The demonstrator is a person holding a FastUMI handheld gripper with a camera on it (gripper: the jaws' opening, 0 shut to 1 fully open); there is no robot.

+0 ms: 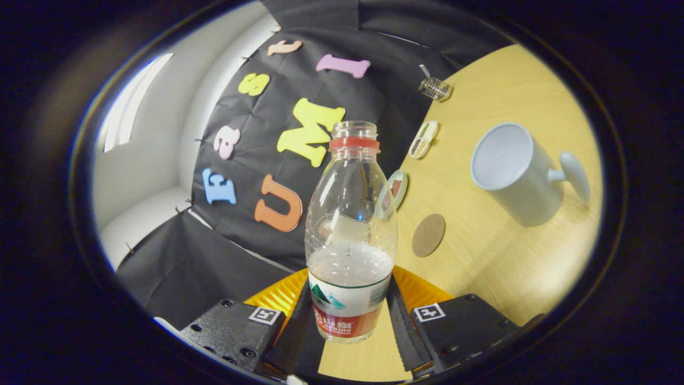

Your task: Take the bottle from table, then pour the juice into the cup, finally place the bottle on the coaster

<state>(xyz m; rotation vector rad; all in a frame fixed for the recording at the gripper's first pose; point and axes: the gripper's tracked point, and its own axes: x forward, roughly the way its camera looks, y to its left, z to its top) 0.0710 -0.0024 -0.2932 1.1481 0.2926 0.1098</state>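
Note:
A clear plastic bottle [350, 235] with a red neck ring, no cap and a red and white label stands between my fingers, and my gripper [350, 315] is shut on the bottle at its label. Pale liquid fills its lower part. The whole view is rolled, so the wooden table [497, 256] slopes up to the right. Beyond the fingers to the right stands a white mug [515, 171] with its handle turned away from the bottle; its inside looks empty. A round brown coaster [428, 235] lies on the table between the bottle and the mug.
Past the coaster, along the table's far edge, sit a small round dish [396, 190], an oblong dish [424, 139] with small items, and a wire basket [434, 89]. Behind the table hangs the black cloth wall [251, 214], with a white wall [155, 160] beyond it.

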